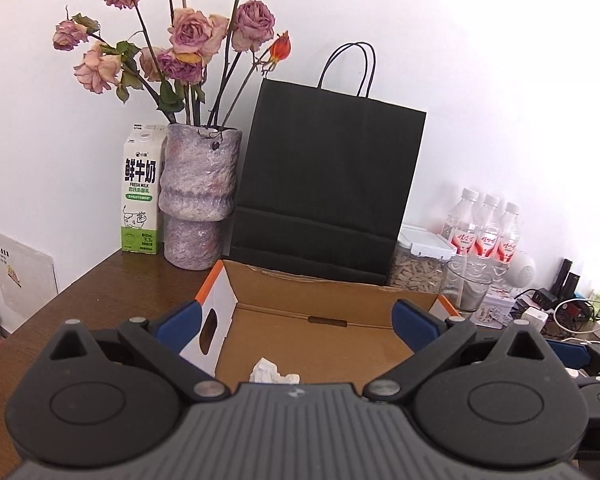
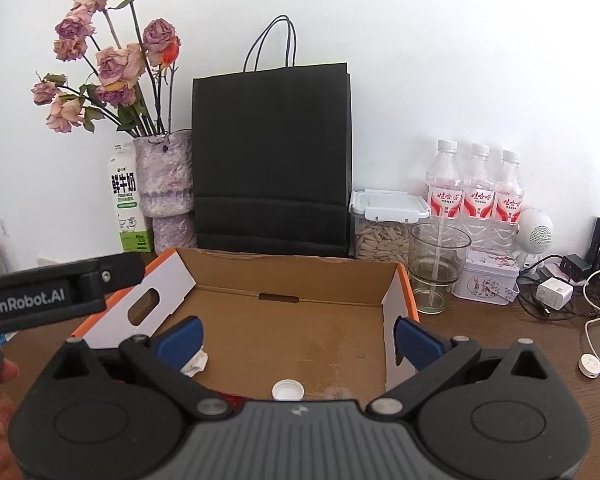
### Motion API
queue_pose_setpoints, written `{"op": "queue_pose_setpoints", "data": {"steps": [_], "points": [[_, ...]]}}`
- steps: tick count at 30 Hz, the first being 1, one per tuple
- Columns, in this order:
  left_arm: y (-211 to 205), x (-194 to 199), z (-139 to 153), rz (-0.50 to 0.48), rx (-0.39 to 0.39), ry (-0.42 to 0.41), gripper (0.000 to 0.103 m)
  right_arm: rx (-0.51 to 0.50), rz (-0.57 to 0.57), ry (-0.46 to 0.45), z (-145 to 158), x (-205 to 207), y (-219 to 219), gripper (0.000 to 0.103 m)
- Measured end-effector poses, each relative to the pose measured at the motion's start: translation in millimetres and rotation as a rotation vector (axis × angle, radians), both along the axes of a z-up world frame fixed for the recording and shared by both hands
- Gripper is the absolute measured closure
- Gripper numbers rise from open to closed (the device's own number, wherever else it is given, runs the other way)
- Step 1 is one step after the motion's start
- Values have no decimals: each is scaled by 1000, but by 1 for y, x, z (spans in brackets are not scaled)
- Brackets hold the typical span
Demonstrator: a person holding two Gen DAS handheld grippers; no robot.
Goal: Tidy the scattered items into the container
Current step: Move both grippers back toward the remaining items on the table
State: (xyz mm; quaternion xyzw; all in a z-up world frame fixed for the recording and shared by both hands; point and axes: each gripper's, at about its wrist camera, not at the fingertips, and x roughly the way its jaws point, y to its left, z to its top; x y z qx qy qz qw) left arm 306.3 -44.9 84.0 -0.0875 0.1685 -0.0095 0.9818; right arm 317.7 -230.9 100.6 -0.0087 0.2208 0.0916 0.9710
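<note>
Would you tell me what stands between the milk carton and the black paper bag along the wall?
A mottled purple vase of dried roses stands between the milk carton and the black paper bag; both wrist views show it.

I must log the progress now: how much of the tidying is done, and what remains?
Done: a crumpled tissue and a white bottle cap lie inside the cardboard box. In hand: nothing; the left tool and right tool are both open and empty above the box. Left: at least a small white round item on the table right of the box; other loose items may lie out of view.
</note>
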Motion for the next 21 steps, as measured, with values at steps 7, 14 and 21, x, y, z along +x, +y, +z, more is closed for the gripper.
{"op": "queue_pose_setpoints", "data": {"steps": [7, 14, 21], "points": [[10, -33, 11, 13, -3, -11, 0, -13, -8, -35, 8, -40, -4, 0], [22, -67, 12, 12, 4, -9, 0, -24, 4, -54, 11, -77, -11, 0], [42, -99, 4, 49, 12, 7, 0, -27, 0, -61, 6, -112, -21, 0]]}}
